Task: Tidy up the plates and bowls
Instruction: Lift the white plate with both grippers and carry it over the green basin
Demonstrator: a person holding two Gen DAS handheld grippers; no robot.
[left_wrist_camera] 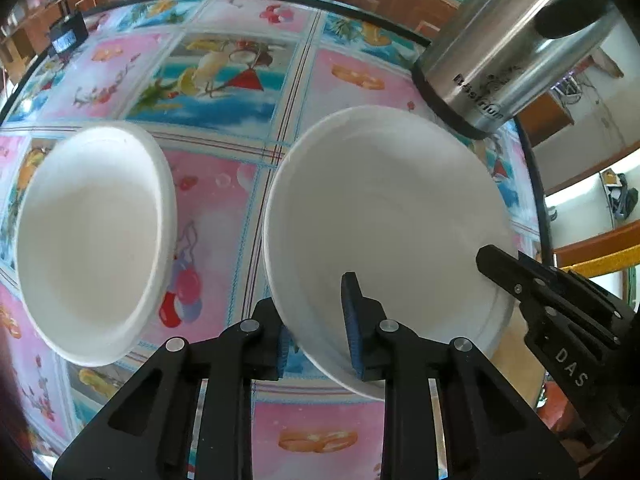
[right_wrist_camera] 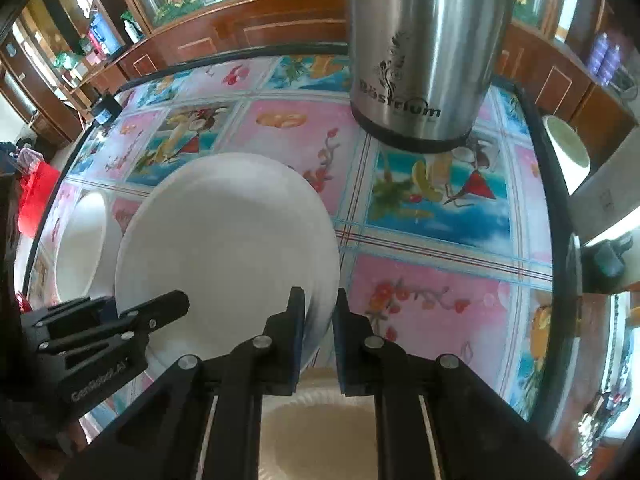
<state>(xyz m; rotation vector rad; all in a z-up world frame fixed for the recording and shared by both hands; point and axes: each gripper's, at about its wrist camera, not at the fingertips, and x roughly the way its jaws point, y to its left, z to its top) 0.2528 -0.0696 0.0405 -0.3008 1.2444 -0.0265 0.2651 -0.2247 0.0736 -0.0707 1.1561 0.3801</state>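
Left claw (left_wrist_camera: pixel 320 320): we see it clamped on the near rim of the plate (left_wrist_camera: pixel 384 216).
Right claw (right_wrist_camera: pixel 320 328): clamped on the plate's opposite rim.
Plate: tilted above the table (left_wrist_camera: pixel 224 208), between both claws.
Bowl (left_wrist_camera: pixel 92 236): left of the plate, apart.
Kettle (right_wrist_camera: pixel 424 52): beyond the plate.

Bright, even daylight fills both views. The glossy surface (left_wrist_camera: pixel 224 208) shows pale glare at 6 o'clock in the left wrist view. The plate (left_wrist_camera: pixel 384 216) is nearly washed out, with only soft shading. The steel kettle (right_wrist_camera: pixel 420 60) carries bright vertical streaks. Fisheye bending curves the surface's edge; corners are black, and the rims look soft.
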